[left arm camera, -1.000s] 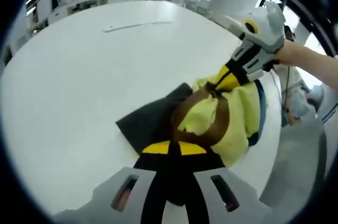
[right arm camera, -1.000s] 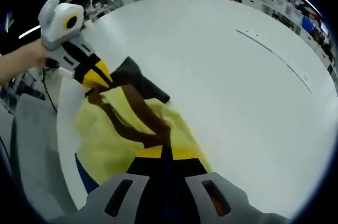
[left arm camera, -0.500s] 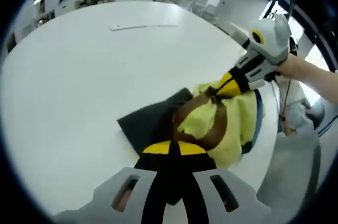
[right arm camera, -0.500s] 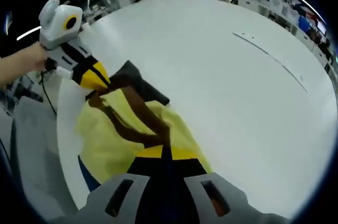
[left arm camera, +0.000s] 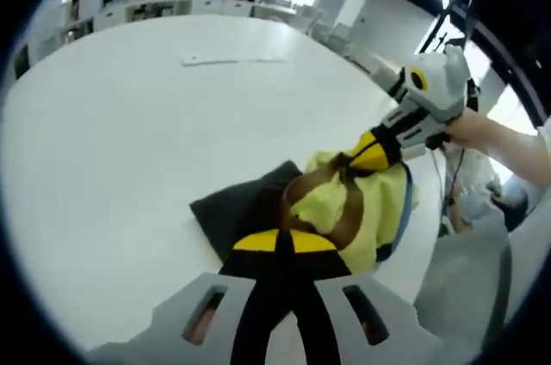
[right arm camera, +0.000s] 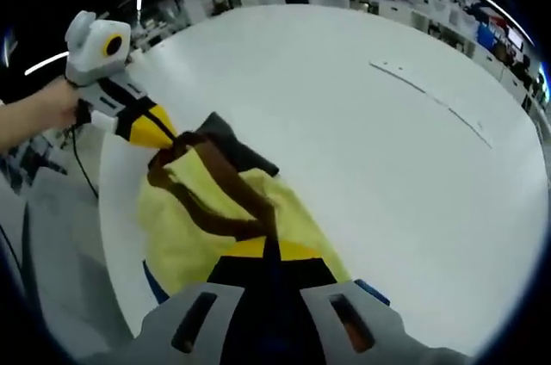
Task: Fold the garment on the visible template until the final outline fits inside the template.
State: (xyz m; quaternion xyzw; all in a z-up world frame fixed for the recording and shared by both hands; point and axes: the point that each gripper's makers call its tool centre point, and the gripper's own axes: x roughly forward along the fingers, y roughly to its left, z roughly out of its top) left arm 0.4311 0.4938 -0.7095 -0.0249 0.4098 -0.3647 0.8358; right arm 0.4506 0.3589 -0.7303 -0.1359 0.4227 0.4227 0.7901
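Each tool – grey body, yellow-and-black tips, perhaps striped.

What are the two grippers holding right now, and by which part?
Both grip the yellow cloth garment by its brown trim band: the left gripper and the right gripper each pinch one end of it, above the dark grey template.

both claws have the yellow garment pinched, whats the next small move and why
Probably carry the held brown-trimmed edge forward over the dark template and lay it down. Both the left claw and right claw grip the yellow garment, which is bunched and lifted beside the template.
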